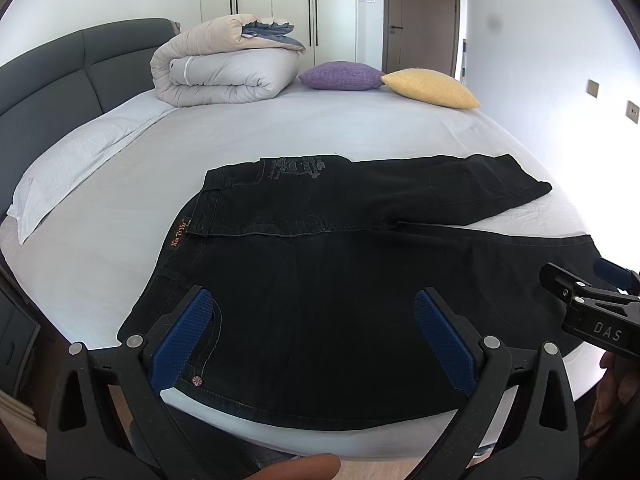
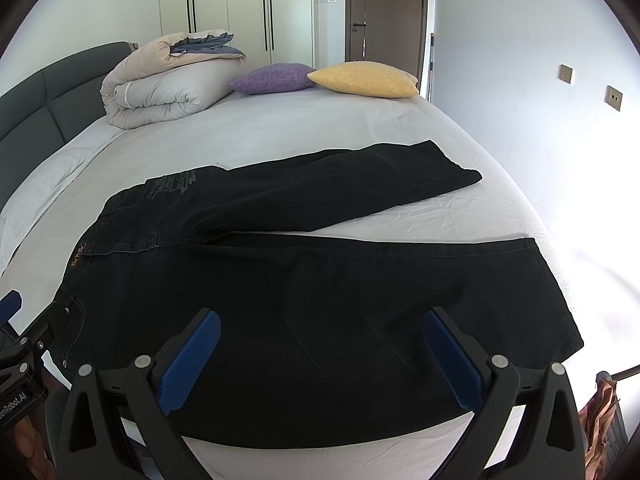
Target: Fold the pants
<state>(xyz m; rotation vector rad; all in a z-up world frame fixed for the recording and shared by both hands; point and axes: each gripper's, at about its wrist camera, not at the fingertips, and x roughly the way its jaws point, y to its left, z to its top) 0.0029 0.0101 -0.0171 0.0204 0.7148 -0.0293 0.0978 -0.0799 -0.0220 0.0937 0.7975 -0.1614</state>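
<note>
Black jeans (image 1: pixel 320 280) (image 2: pixel 300 300) lie flat on the white bed (image 1: pixel 320 128) (image 2: pixel 300 120), waistband to the left, the two legs spread apart toward the right. My left gripper (image 1: pixel 314 304) stands open over the near hip area, its blue pads (image 1: pixel 192 320) wide apart above the cloth. My right gripper (image 2: pixel 322 326) is open too, hovering over the near leg by the bed's front edge; in the left wrist view it shows at the right (image 1: pixel 592 300). Neither gripper holds any fabric.
A rolled beige duvet (image 1: pixel 224 64) (image 2: pixel 164 80) sits at the head of the bed, with a purple cushion (image 1: pixel 340 76) (image 2: pixel 276 78) and a yellow cushion (image 1: pixel 432 88) (image 2: pixel 364 78) beside it. A white pillow (image 1: pixel 72 168) lies at the left by the dark headboard (image 1: pixel 48 80).
</note>
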